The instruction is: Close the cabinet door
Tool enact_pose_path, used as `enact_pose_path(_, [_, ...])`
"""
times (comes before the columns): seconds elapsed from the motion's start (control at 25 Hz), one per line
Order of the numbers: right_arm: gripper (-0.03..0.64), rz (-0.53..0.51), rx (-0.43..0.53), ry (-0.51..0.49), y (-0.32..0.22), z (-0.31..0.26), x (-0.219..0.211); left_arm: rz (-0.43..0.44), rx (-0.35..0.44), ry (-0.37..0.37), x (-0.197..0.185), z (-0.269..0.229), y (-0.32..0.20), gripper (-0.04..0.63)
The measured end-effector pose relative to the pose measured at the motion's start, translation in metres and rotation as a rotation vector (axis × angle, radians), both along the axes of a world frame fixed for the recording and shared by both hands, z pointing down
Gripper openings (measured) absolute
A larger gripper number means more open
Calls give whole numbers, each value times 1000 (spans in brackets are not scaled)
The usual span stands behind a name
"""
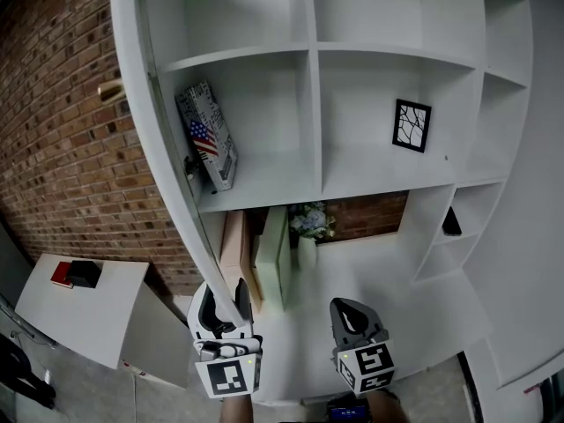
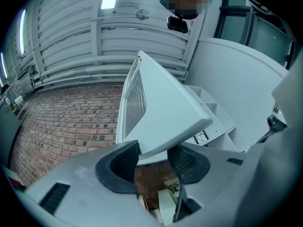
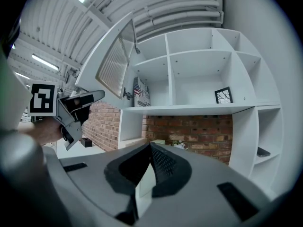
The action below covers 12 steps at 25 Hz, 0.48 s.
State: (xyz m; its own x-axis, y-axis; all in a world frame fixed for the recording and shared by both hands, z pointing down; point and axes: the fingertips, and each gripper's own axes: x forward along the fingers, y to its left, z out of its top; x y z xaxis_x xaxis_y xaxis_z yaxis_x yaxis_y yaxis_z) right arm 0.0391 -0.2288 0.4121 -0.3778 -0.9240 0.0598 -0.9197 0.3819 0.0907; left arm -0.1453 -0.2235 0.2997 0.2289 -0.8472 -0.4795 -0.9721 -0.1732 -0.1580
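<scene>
The white cabinet door (image 1: 141, 77) stands swung open at the left of the shelf unit (image 1: 370, 51), its edge turned toward me. My left gripper (image 1: 225, 296) is shut on the door's lower corner; in the left gripper view the door (image 2: 161, 112) sits wedged between both pads (image 2: 125, 162). My right gripper (image 1: 352, 311) hangs free in front of the lower shelves, jaws shut with nothing in them. From the right gripper view the slatted door (image 3: 116, 60) and the left gripper (image 3: 78, 103) show at the left, and the right gripper's own tips (image 3: 149, 150) meet.
A flag-printed box (image 1: 207, 135) leans in the compartment behind the door. A framed picture (image 1: 411, 125) stands on the shelf to the right. Flowers (image 1: 308, 220) and boards sit below. A brick wall (image 1: 53, 104) and a white side table (image 1: 79, 315) lie left.
</scene>
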Motion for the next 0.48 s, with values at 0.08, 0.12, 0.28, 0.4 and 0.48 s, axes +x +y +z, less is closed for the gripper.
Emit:
enact_pose_path(0.08, [0,4,1,1,-1,-1,2,1,0,-8,2,0,-2,172])
enact_pose_path(0.12, [0,6,1,2,-1,-1,2,1,0,-11,3,1,-2,173])
enact_pose_path(0.28, [0,13,-2,4,-2,1,5,8,1,-18,8,1,-5,184])
enact_pose_path(0.4, [0,23,-1,3,-2,1,9,12,7,-18,11,0,-6,190])
enact_pose_path(0.48, [0,31,-2,1,-3,2,12,13,8,-21,13,2,-7,193])
